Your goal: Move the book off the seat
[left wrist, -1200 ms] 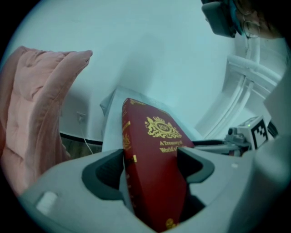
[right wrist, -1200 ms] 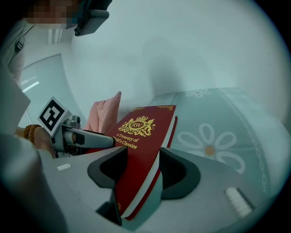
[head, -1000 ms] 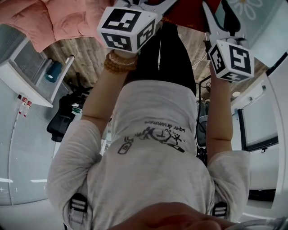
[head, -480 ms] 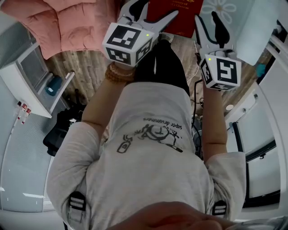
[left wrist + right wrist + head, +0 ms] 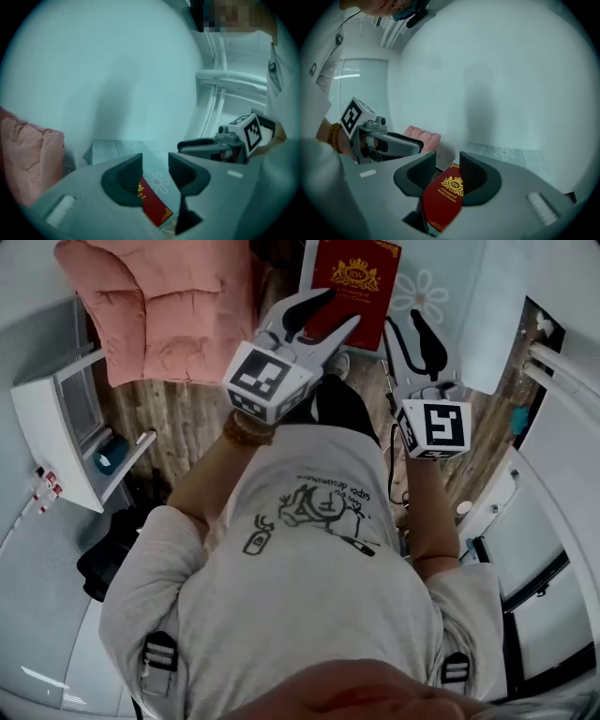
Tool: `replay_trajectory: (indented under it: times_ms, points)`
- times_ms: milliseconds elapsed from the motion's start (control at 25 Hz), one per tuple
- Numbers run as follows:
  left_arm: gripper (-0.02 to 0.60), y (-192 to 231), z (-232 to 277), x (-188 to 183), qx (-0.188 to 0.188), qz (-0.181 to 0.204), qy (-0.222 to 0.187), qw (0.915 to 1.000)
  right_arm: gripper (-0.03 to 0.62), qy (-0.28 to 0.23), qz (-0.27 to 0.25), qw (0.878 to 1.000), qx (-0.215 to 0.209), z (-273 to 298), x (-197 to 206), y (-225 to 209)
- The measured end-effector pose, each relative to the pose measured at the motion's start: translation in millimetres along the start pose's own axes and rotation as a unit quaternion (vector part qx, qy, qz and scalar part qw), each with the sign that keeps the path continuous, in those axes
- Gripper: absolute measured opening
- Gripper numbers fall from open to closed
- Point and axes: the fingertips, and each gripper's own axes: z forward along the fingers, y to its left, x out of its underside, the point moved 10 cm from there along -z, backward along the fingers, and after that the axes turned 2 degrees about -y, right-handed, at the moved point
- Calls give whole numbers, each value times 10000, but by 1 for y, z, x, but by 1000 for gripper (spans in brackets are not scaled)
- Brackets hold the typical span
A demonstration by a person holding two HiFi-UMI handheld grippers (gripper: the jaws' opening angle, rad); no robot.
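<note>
The red, gold-crested book [image 5: 361, 277] is judged set down on pale floral fabric [image 5: 427, 292]. Left gripper [image 5: 339, 307] and right gripper [image 5: 408, 324], jaws just narrowed, are seen empty. Withdrawal is called for.

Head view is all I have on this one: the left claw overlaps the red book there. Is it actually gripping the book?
Observer: No. In the left gripper view the left claw has its jaws apart, having just closed partway, and nothing sits between the pads. The red book lies beyond them on the daisy-print surface.
Operator: And the other one?
Observer: The right claw is empty too. Its jaws have also just narrowed but stand apart, and the book shows through the gap, untouched.
Operator: Can you read the cover?
Observer: The right gripper view shows gold print that seems to read "A Treasury of World's Classics".
</note>
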Motion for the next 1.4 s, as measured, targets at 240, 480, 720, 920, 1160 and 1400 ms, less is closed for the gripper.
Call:
replay_trajectory:
  times_ms: [240,480,720,920,1160,1400]
  points:
    - [85,-25,-28,-36,297,314,-221,9988,141,-347,-229,9989,-194,-26,-47,27]
    - [27,-49,-56,-58,468,321,-322,9979,120,-580,-380,9966,-449,-49,-80,55]
    - [11,-63,-77,-87,642,564,-603,9945,100,-888,-493,9931,-579,-69,-110,73]
    - [3,-75,-96,-109,685,739,-871,9911,77,-1167,-674,9886,-666,-88,-135,87]
    - [3,-83,-107,-119,766,803,-1024,9885,58,-1558,-557,9847,-551,-97,-155,96]
    - [2,-85,-109,-125,801,866,-1144,9864,29,-1535,-526,9845,-663,-96,-155,99]
